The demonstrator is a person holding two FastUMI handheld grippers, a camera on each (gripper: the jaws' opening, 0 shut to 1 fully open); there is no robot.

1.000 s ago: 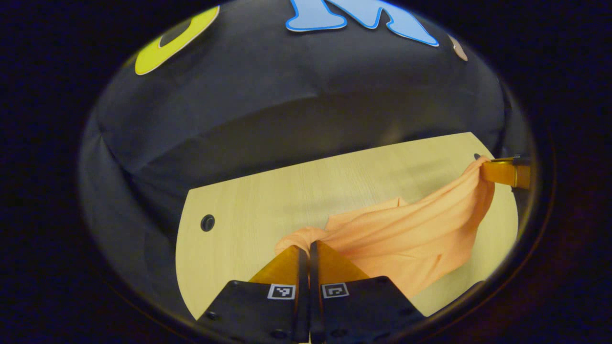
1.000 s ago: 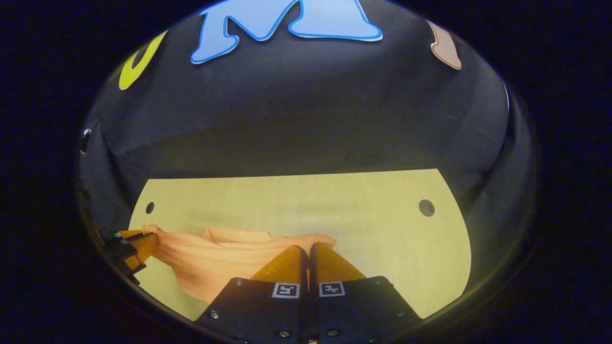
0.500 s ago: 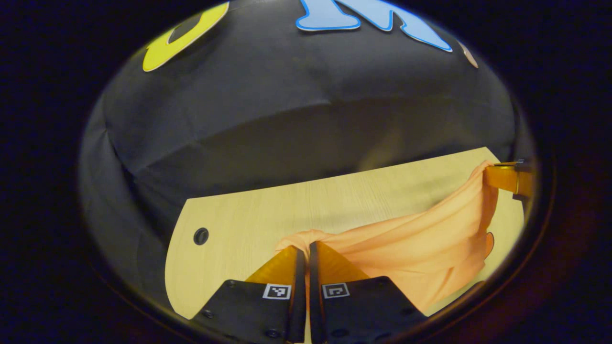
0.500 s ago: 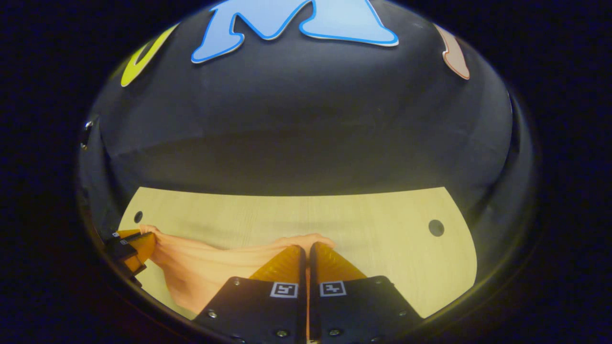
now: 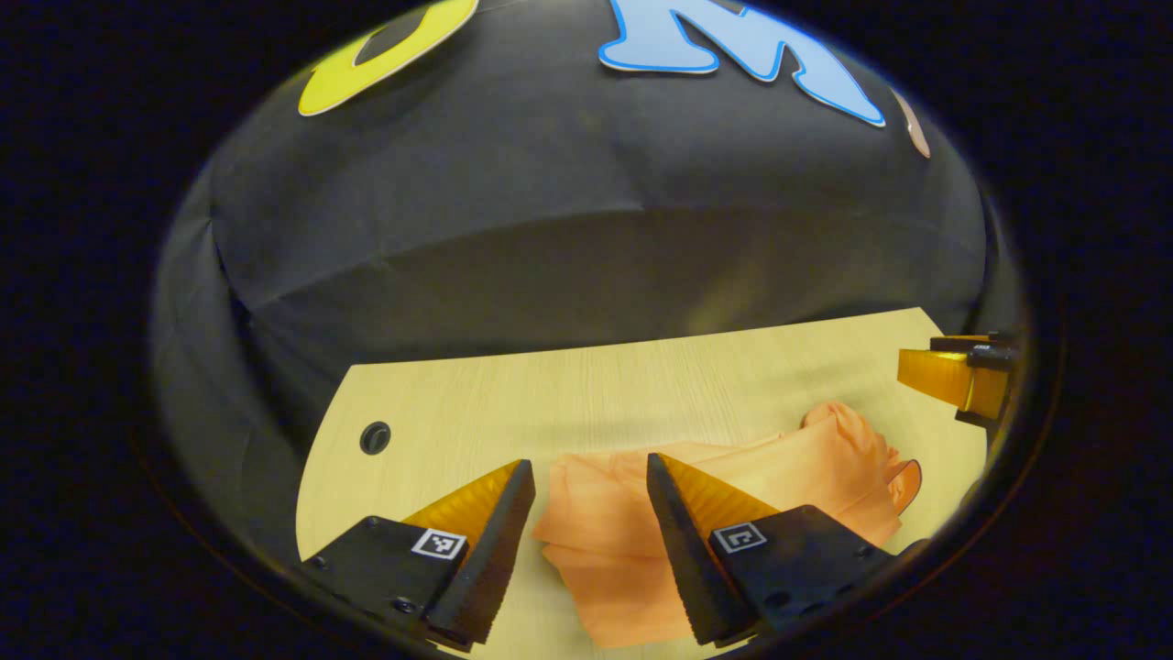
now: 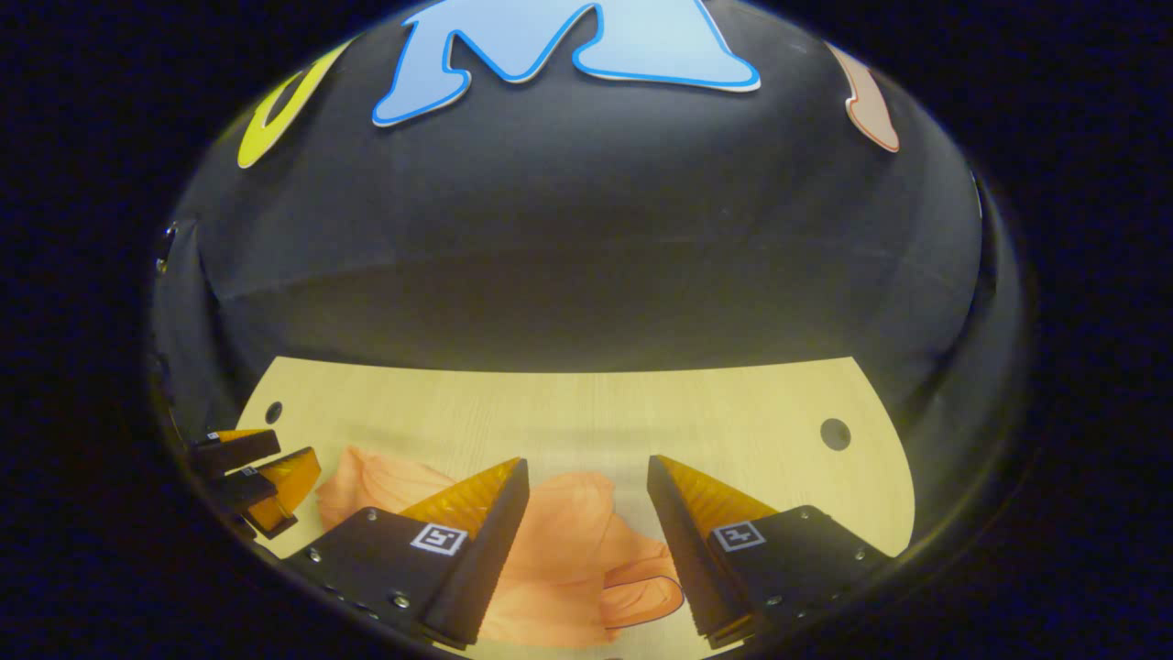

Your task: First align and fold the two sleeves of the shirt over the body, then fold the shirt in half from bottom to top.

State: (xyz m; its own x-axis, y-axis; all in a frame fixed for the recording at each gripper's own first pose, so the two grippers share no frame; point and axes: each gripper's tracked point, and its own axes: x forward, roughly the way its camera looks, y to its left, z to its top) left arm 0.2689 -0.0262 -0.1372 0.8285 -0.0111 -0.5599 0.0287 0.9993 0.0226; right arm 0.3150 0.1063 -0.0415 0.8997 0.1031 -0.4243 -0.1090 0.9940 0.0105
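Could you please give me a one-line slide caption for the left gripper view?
Left gripper open above the rumpled orange shirt lying on the wooden table.

Readable words or numbers: none that I can make out on anything here.
Left tool (image 5: 582,472): I see a small square black-and-white coded marker on each finger mount; a pattern, no letters or digits.
Right tool (image 6: 586,472): the same kind of square coded marker sits on each of my finger mounts; nothing to read.
Shirt (image 5: 733,477): no print or tag that I can read.
Worktop (image 6: 586,403): bare wood grain, no writing.
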